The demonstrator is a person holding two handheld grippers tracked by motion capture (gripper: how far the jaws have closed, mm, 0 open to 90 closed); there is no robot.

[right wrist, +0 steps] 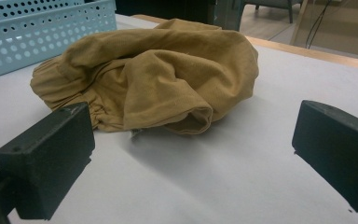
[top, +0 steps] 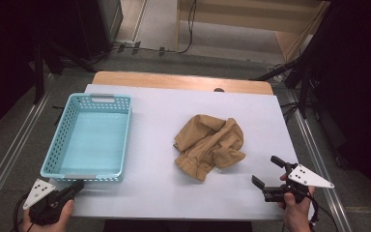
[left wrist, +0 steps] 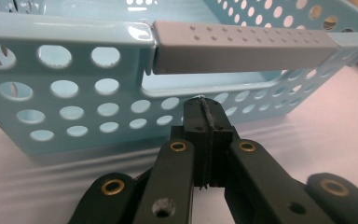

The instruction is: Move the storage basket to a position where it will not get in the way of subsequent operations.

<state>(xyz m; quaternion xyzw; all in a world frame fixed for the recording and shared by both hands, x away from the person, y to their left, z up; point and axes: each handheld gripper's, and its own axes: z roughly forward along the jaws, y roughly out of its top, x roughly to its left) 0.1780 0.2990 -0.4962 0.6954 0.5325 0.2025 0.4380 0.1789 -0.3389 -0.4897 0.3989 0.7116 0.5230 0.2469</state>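
Right gripper (top: 266, 173) sits near the table's front right corner with jaws spread wide and nothing between them, aimed at the cloth (top: 209, 145). Cloth: tan, crumpled in a loose heap right of the table's centre, well apart from the basket (top: 65, 140), which stands empty along the left edge. Left gripper (top: 77, 185) rests at the front left corner, jaws pressed together on nothing, tips just short of the basket's near wall below its grey handle (left wrist: 242, 48).

Judgement: the step in hand is the first grasp of the cloth, probably for transfer to the basket. Recommended: bring the right gripper in low along the table (top: 154, 188) toward the near folded hem (right wrist: 193, 119), where layers stack thick, and close on several layers at once. A single thin layer would let the heap unfurl and drag. Lift clear of the basket rim before crossing. Left gripper could steady the basket at the handle if it slides.
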